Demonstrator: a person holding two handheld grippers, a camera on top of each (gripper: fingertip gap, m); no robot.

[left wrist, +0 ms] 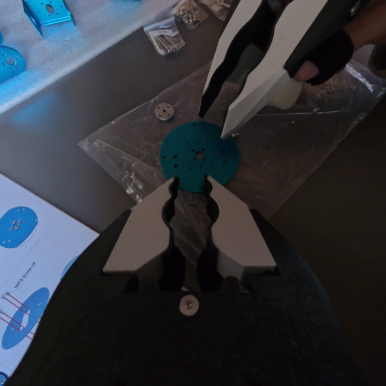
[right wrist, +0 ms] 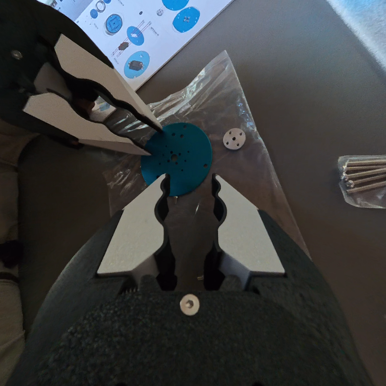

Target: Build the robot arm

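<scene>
A teal round disc with many small holes lies flat on a clear plastic bag on the dark table. My left gripper is open, its fingertips at the disc's near edge, touching or just above it. My right gripper is open at the disc's opposite edge, one tip over the rim. In the right wrist view the disc lies just ahead of my right gripper, and the left gripper has both tips on the disc's left edge. Neither gripper holds anything.
A small silver round hub lies on the bag beside the disc. Bags of screws lie farther off. A printed instruction sheet and blue metal brackets on white foam border the area. Tip to tip, the grippers are about 6 centimetres apart.
</scene>
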